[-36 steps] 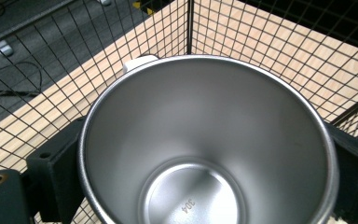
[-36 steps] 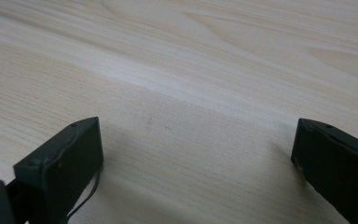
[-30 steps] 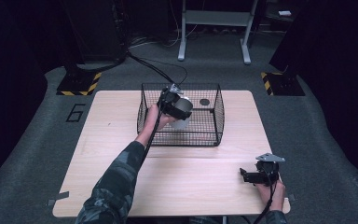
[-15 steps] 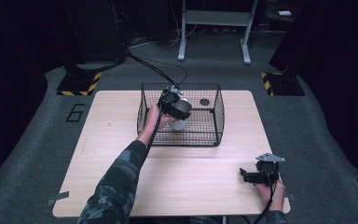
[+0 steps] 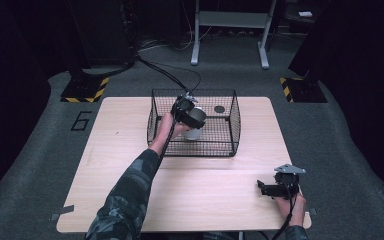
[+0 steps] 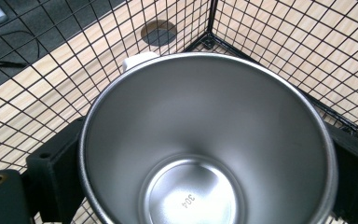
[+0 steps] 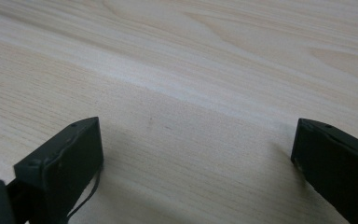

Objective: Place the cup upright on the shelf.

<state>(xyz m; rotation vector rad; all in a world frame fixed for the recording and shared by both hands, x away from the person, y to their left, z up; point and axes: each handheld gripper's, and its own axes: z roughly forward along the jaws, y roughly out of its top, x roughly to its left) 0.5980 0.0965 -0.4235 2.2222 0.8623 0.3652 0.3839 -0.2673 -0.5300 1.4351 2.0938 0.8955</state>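
Note:
A steel cup (image 6: 205, 154) with a white handle (image 6: 137, 59) stands between the jaws of my left gripper (image 6: 205, 168), which is shut on its sides inside the black wire basket (image 6: 270, 51). From above, the left gripper (image 5: 186, 111) holds the cup (image 5: 193, 131) low over the basket's (image 5: 235, 122) left half. My right gripper (image 5: 272, 189) rests low at the table's near right corner. Its jaws stand wide apart over bare wood, and the right gripper (image 7: 200, 158) holds nothing.
A dark round disc (image 5: 219, 109) lies on the basket floor at its far right, and the same disc (image 6: 158, 32) shows beyond the cup. The wooden table (image 5: 120, 165) is bare left of and in front of the basket. Dark floor surrounds the table.
The left gripper has lowered the cup slightly deeper into the basket. The right gripper has stayed still.

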